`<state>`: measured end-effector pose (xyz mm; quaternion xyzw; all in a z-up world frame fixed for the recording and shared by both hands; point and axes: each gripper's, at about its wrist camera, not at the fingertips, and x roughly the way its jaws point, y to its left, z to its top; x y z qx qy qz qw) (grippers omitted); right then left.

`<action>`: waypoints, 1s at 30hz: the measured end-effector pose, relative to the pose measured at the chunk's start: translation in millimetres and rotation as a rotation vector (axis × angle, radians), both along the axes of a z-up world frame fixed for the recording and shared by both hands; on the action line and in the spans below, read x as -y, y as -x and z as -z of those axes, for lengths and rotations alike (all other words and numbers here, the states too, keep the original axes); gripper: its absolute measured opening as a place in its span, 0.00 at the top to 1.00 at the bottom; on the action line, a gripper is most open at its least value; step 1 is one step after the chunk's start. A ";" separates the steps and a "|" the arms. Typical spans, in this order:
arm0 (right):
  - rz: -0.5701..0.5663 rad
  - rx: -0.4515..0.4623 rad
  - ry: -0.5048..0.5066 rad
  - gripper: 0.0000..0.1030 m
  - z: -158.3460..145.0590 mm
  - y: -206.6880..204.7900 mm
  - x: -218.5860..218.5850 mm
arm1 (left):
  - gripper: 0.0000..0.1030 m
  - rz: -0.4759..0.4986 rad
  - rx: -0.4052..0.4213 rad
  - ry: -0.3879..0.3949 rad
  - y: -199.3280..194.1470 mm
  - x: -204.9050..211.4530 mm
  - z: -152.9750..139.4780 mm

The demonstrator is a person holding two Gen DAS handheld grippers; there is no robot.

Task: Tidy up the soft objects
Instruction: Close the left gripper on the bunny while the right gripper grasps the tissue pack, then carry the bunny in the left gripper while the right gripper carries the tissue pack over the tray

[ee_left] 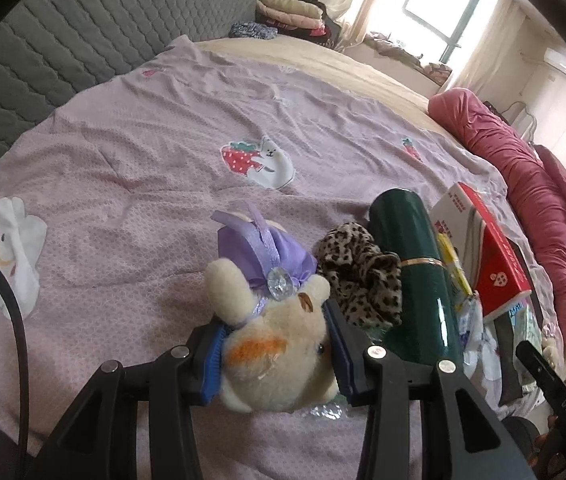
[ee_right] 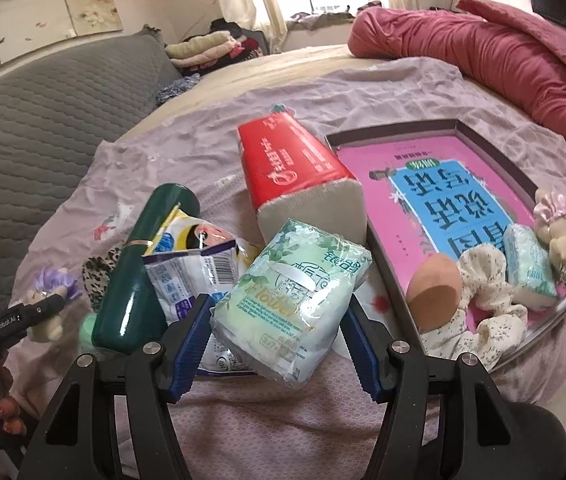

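Observation:
My left gripper (ee_left: 273, 332) is shut on a cream plush toy (ee_left: 279, 364) with a purple bow, its blue pads pressing the toy's head from both sides just above the lilac bedspread (ee_left: 143, 152). In the right wrist view, the same toy (ee_right: 49, 292) shows at far left. The right gripper (ee_right: 279, 312) is shut on a pale green tissue pack (ee_right: 291, 300), which is tilted above the clutter. A leopard scrunchie (ee_left: 359, 276) lies beside the toy. To the right, a dark tray (ee_right: 395, 130) holds a pink book (ee_right: 443, 184), a floral scrunchie (ee_right: 491, 320), a second tissue pack (ee_right: 531, 264), a beige sponge (ee_right: 435, 292) and a small plush (ee_right: 563, 240).
A dark green case (ee_right: 135, 272), foil sachets (ee_right: 199, 260) and a red tissue block (ee_right: 295, 168) crowd the bed between the grippers. A rolled red quilt (ee_right: 503, 52) lines the right side. The grey padded headboard (ee_left: 63, 52) runs along the left.

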<state>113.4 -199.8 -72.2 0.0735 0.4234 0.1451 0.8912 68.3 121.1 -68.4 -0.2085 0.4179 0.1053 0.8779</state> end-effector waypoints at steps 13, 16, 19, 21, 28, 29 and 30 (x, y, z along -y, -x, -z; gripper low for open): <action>-0.014 0.130 -0.007 0.37 -29.9 10.9 11.1 | 0.56 0.089 0.079 -0.073 19.5 52.7 -41.6; -0.005 0.148 -0.016 0.37 -34.3 12.1 17.5 | 0.56 0.117 0.092 -0.071 19.3 68.0 -51.0; 0.007 0.162 -0.031 0.37 -38.2 11.8 26.8 | 0.56 0.159 0.095 -0.049 17.5 84.7 -59.5; 0.019 0.166 -0.041 0.37 -39.9 11.3 34.2 | 0.56 0.179 0.099 -0.043 16.1 94.8 -62.9; 0.093 0.188 -0.059 0.37 -45.1 8.7 65.2 | 0.56 0.277 0.110 -0.051 6.1 144.3 -73.2; 0.103 0.190 -0.060 0.37 -45.4 8.0 69.6 | 0.56 0.293 0.111 -0.054 4.2 151.8 -74.8; 0.117 0.192 -0.064 0.37 -45.7 7.1 75.4 | 0.56 0.304 0.114 -0.057 3.1 157.7 -76.4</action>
